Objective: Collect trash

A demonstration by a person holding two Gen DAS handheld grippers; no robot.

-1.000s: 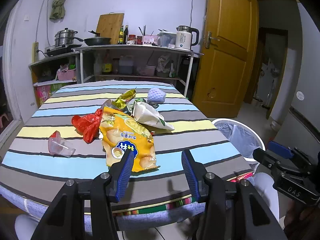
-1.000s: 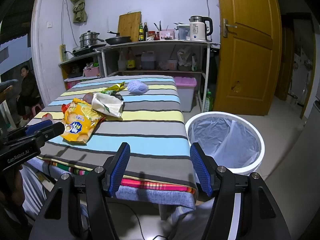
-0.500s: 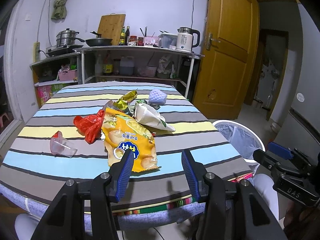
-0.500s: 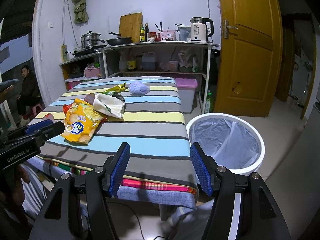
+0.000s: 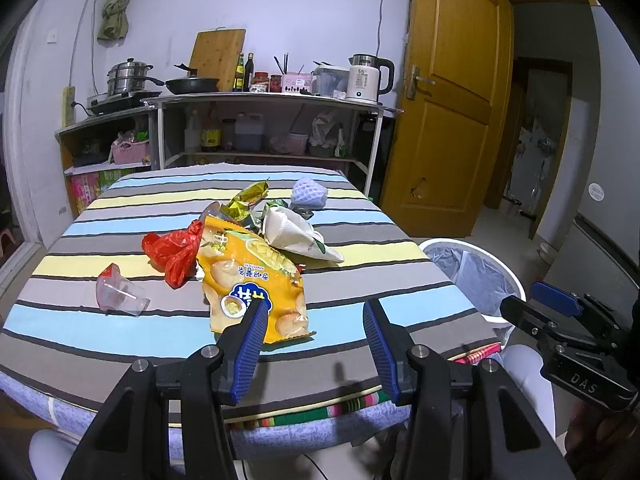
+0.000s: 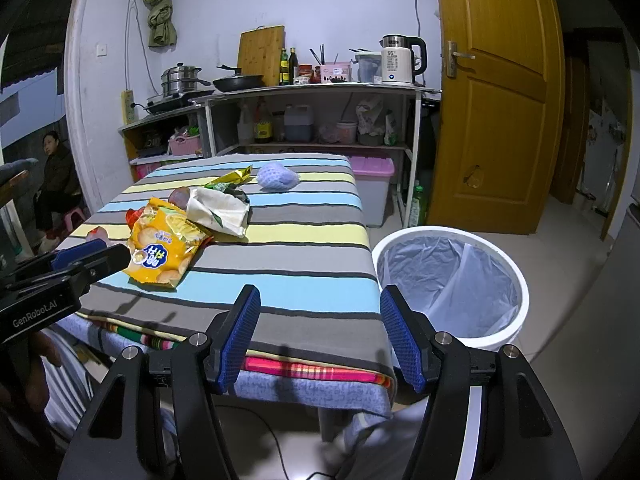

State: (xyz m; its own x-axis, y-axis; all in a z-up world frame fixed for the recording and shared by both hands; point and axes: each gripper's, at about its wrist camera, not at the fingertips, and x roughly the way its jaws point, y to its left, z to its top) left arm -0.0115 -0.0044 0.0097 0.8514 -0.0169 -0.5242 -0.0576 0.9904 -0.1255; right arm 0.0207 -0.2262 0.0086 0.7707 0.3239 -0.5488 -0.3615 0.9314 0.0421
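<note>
Nothing has shifted: both hand-held grippers, left [image 5: 314,320] and right [image 6: 320,318], gape wide, empty.

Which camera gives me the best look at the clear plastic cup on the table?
The left wrist view: the cup lies on its side in the open, left of the red bag. In the right wrist view only a sliver shows behind the left gripper.

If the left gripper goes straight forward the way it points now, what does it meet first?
Probably the yellow snack bag. The left gripper is open and empty, above the table's near edge, and the bag's near end lies just ahead by its left finger. Depth is unclear, so it may pass over.
</note>
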